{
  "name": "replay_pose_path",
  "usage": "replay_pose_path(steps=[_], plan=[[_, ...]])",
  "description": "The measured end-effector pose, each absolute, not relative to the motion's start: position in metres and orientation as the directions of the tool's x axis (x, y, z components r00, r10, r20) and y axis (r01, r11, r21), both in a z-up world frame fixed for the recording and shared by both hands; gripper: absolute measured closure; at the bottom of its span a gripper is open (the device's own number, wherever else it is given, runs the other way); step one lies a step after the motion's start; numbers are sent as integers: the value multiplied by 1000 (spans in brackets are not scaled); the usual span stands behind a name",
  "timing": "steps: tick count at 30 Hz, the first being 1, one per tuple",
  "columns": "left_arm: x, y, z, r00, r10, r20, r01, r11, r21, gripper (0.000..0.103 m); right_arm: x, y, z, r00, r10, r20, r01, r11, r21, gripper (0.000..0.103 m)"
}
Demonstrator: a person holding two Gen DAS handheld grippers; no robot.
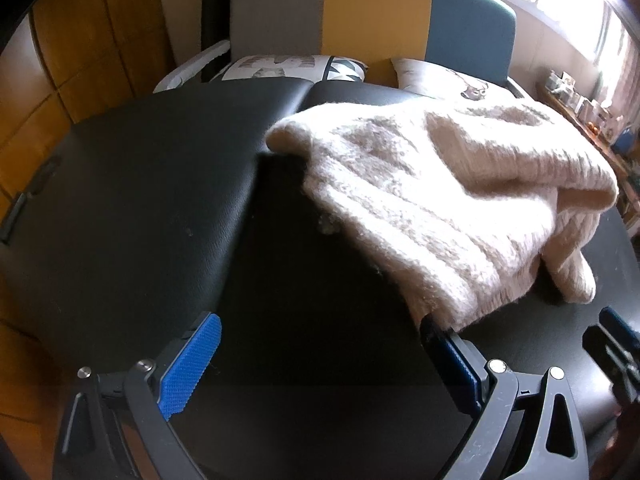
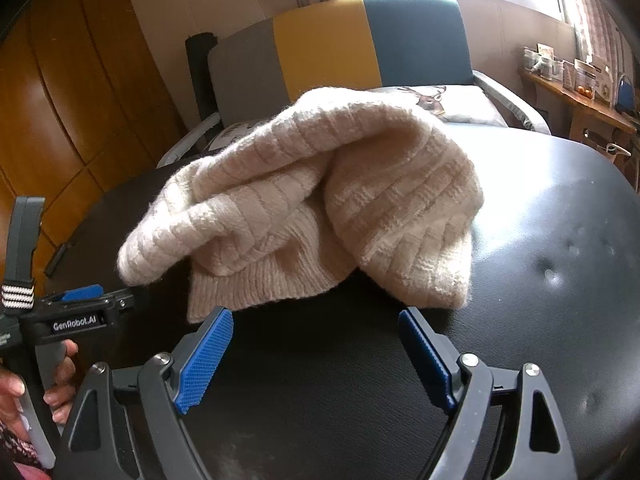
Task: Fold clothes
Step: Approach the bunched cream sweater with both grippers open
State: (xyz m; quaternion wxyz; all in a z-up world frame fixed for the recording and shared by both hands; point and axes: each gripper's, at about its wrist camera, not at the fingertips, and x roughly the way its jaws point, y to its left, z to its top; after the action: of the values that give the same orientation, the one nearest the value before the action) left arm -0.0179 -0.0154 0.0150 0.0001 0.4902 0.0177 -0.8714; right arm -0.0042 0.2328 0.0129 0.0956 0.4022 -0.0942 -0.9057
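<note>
Sweater (image 2: 316,200): we see it lying bunched on the black table (image 2: 540,220).
Left tongs (image 1: 320,360): we hold them wide open, one tip touching the sweater's edge.
Right tongs (image 2: 316,356): open wide, just beside the sweater, holding nothing.

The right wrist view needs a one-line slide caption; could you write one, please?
Open right gripper poised before a rumpled cream sweater on a black table.

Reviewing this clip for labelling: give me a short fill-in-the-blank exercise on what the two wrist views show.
1. The knitted sweater is ____ in colour.
2. It lies on a ____ padded surface.
3. The jaws of the right gripper stand ____, gripping nothing.
4. The pads of the left gripper are ____ in colour.

Missing words: cream; black; open; blue
</note>
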Motion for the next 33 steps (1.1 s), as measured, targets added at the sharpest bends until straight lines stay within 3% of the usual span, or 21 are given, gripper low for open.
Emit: replay_pose_path(steps=[33], plan=[[-57, -15, 12, -497, 23, -867, 47, -997, -53, 2, -7, 224, 23, -666, -245, -704, 132, -968, 211, 16]])
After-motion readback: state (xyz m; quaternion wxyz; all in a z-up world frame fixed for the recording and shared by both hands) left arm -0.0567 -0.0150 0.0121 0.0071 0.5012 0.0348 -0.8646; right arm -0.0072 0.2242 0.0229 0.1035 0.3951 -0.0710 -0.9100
